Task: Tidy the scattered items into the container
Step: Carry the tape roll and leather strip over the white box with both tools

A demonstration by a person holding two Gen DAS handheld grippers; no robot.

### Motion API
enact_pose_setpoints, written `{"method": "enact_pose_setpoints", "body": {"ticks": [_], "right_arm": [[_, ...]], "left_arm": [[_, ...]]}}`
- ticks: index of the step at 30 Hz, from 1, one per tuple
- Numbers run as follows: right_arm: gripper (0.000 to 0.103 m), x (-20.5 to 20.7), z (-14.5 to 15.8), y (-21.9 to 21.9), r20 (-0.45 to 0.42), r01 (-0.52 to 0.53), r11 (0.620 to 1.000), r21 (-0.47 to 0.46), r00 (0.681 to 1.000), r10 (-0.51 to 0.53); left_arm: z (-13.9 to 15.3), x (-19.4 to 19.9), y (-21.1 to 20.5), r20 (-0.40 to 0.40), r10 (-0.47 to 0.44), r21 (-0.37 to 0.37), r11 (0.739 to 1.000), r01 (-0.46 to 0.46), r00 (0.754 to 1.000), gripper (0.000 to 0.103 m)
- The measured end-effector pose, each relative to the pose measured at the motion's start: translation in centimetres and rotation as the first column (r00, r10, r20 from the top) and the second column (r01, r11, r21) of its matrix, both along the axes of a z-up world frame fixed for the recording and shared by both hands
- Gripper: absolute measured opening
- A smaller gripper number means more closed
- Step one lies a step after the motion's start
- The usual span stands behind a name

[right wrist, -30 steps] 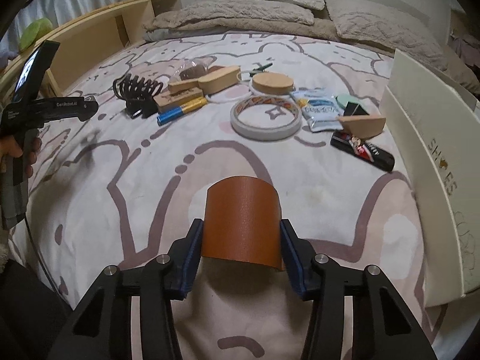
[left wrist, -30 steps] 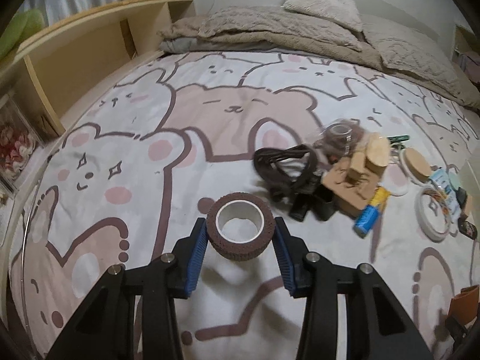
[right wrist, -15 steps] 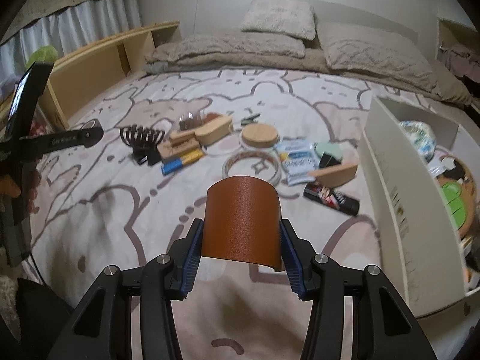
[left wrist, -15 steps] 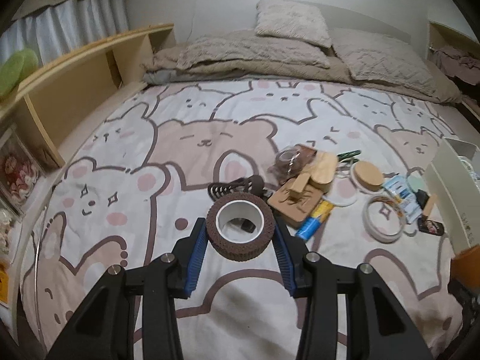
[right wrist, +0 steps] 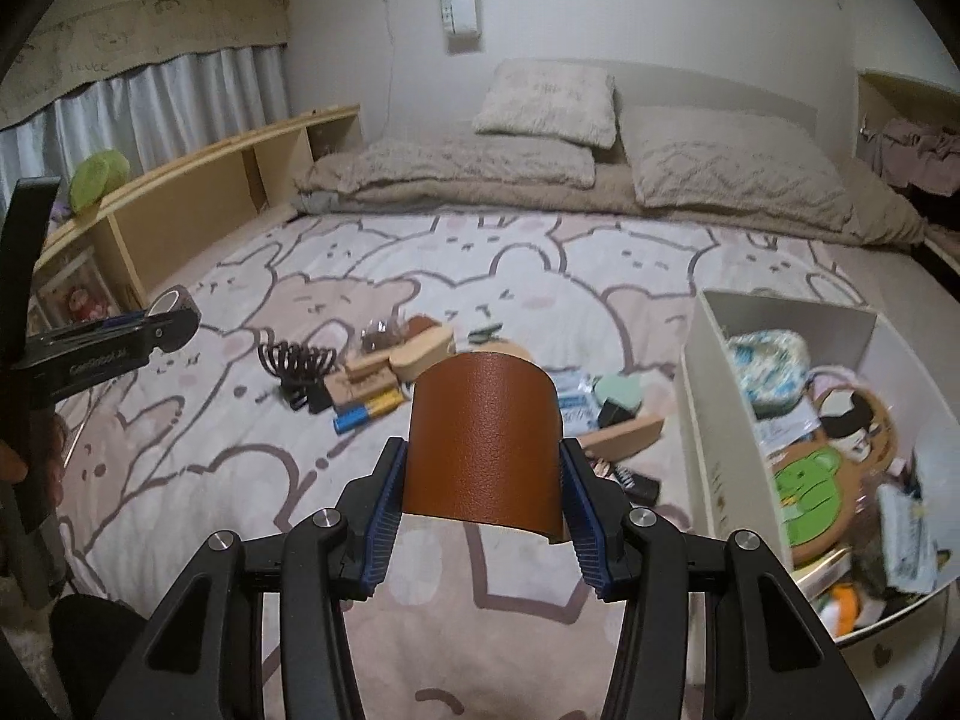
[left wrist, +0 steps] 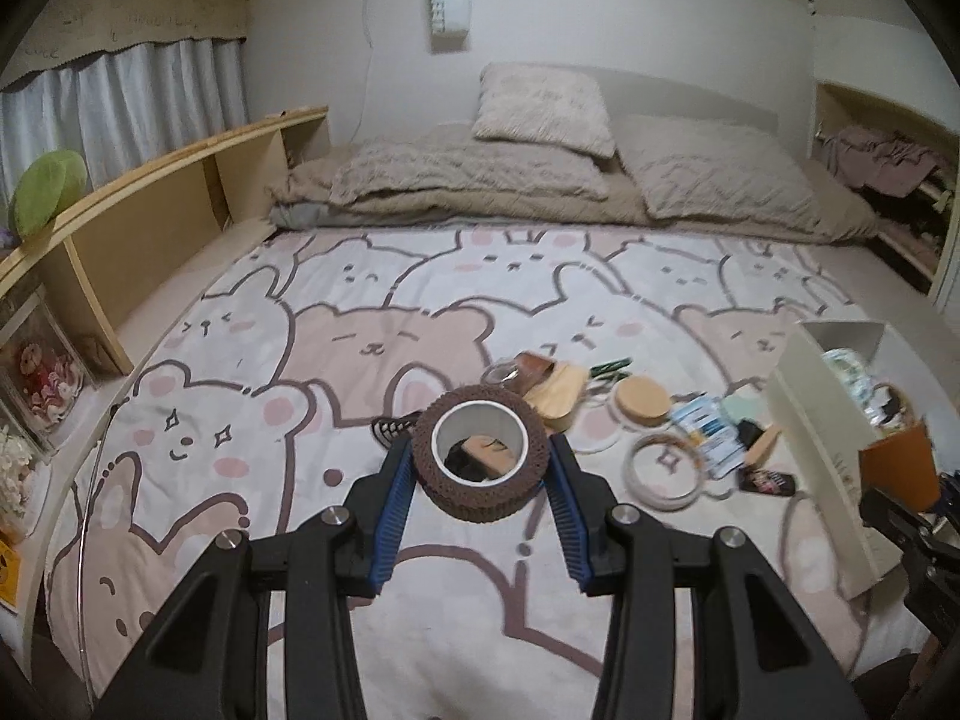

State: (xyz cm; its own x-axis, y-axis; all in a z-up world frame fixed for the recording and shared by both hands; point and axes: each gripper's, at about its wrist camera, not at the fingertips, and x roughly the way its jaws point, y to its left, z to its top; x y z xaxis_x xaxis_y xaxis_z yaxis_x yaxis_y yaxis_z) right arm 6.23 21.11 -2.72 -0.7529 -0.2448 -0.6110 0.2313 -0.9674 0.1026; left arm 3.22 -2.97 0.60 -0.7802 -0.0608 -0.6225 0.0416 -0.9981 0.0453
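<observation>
My left gripper (left wrist: 480, 471) is shut on a brown tape roll (left wrist: 480, 459) and holds it high above the bed. My right gripper (right wrist: 483, 471) is shut on a curved brown leather piece (right wrist: 483, 438), also raised. The white open box (right wrist: 714, 420) stands at the right and holds several items; it also shows in the left wrist view (left wrist: 816, 420). Scattered items lie mid-bed: a black hair claw (right wrist: 297, 360), wooden blocks (right wrist: 420, 351), a blue-yellow battery (right wrist: 369, 411), a white tape ring (left wrist: 663, 471), a cork coaster (left wrist: 642, 399) and a black tube (right wrist: 630, 480).
The bed has a bear-print sheet (left wrist: 372, 348), with pillows and a blanket (left wrist: 540, 180) at the far end. A wooden shelf (left wrist: 150, 228) runs along the left side. The left gripper shows from the side in the right wrist view (right wrist: 120, 336).
Both grippers have risen and pulled back with their loads, so more of the room shows. The right gripper has swung right, and the box's inside is now in view.
</observation>
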Motion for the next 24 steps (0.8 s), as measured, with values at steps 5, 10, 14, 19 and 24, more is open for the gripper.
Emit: {"method": "enact_pose_setpoints", "body": {"ticks": [5,10,14,19,24], "right_arm": [[0.051,0.7,2.3,1.8,-0.05,0.015,1.0,-0.014,0.999,-0.016],[0.051,1.2,4.6,4.4,-0.074,0.016,0.999,-0.04,0.997,-0.019],[0.051,1.4,6.3,7.0,-0.085,0.027,0.998,-0.049,0.996,-0.032],[0.051,1.8,8.0,10.5,-0.095,0.054,0.998,-0.033,0.994,-0.057],[0.051,2.1,9.0,13.8,-0.089,0.089,0.996,-0.015,0.992,-0.09]], "left_arm": [[1.8,0.9,1.7,-0.041,-0.037,0.032,0.999,0.038,0.998,0.043],[3.3,1.3,3.8,-0.075,-0.078,0.046,0.996,0.082,0.994,0.043],[4.1,1.4,5.7,-0.097,-0.117,0.049,0.991,0.122,0.988,0.043],[5.3,1.2,8.3,-0.121,-0.171,0.059,0.982,0.179,0.978,0.043],[6.4,1.0,11.1,-0.148,-0.224,0.069,0.969,0.236,0.963,0.043]]}}
